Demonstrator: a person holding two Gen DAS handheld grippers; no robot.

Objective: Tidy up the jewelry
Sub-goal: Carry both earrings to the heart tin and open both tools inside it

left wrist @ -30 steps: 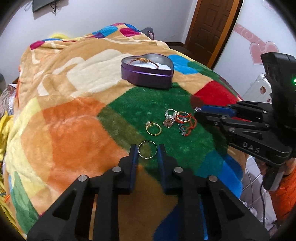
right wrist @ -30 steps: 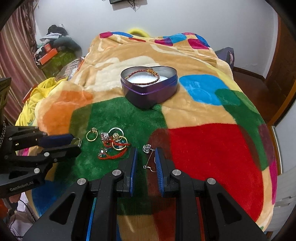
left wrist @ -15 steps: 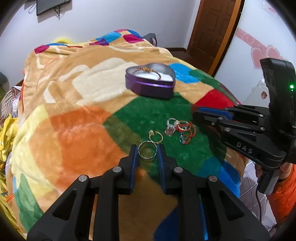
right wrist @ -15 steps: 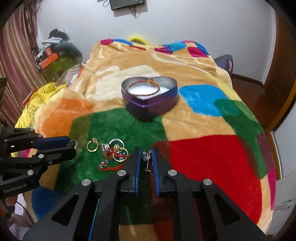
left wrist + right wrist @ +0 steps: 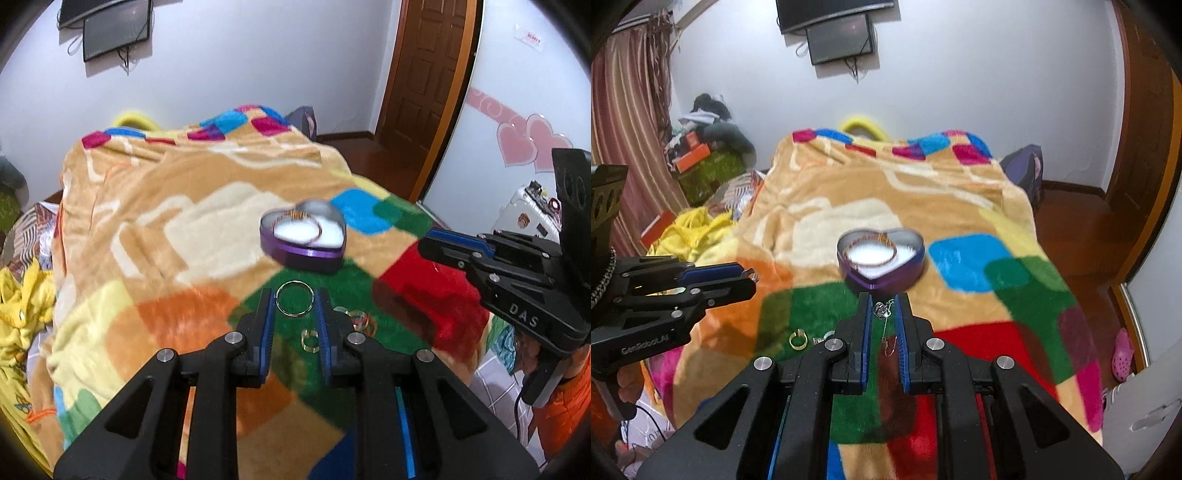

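- While raised above the patchwork fleece blanket [image 5: 155, 229], left gripper [image 5: 294, 304] pinching thin gold hoop ring [image 5: 294, 303] between blue-padded fingers.
- Right gripper [image 5: 883, 306] clamped on silver dangling earring [image 5: 882, 311], hook hanging below.
- Purple heart-shaped tin [image 5: 881, 260] just ahead of both, white-lined, holding orange beaded bracelet [image 5: 873, 253].
- Gold ring [image 5: 797, 339] lying on green patch.

Blanketed bed [image 5: 960, 206] — heart tin [image 5: 881, 260], rings [image 5: 334, 330]

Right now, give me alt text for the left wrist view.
The left gripper pinches a thin gold ring above a colourful blanket, just short of an open purple heart-shaped tin holding a bracelet. The right gripper enters from the right.
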